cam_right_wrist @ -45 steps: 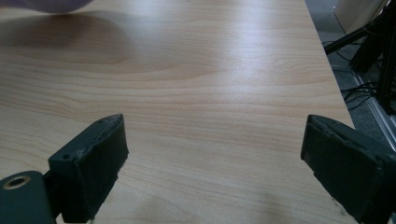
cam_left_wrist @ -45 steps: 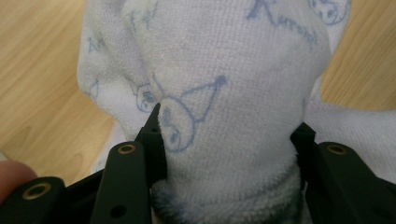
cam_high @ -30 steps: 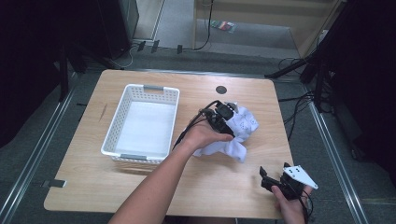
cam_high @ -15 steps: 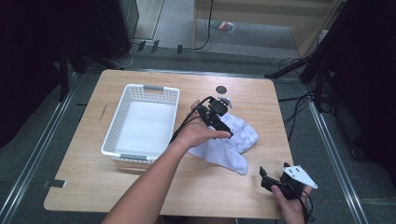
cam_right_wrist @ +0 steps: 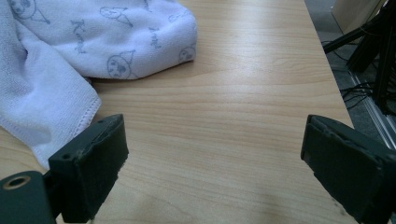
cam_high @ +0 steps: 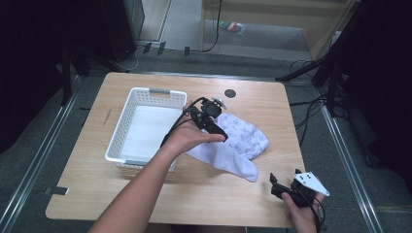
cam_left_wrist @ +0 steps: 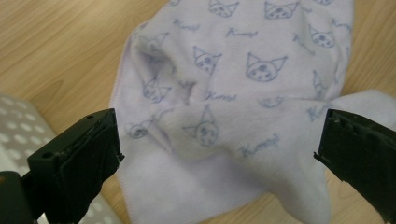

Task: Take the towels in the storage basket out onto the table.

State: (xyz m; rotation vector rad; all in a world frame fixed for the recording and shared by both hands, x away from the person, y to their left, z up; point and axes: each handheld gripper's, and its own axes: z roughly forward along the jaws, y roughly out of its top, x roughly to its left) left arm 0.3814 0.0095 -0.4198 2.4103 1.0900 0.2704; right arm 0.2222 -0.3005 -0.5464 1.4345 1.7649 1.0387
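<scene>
Your light wooden table (cam_high: 145, 199) fills the middle of the high view, ringed by grey carpeted floor (cam_high: 29, 145) and dark room.

Black cables (cam_high: 311, 104) trail on the floor at the right of the frame. On the table, the white perforated plastic basket (cam_high: 127, 127) sits centre-left; the pale lilac towel printed with cat faces (cam_high: 240, 141) lies just right of it, flat on the wood. A small round black disc (cam_high: 230, 92) sits above the towel. Your left gripper (cam_high: 218, 133) hovers over the towel, jaws wide apart. Your right gripper (cam_high: 278, 187), lower right, rests with jaws spread over bare wood.
</scene>
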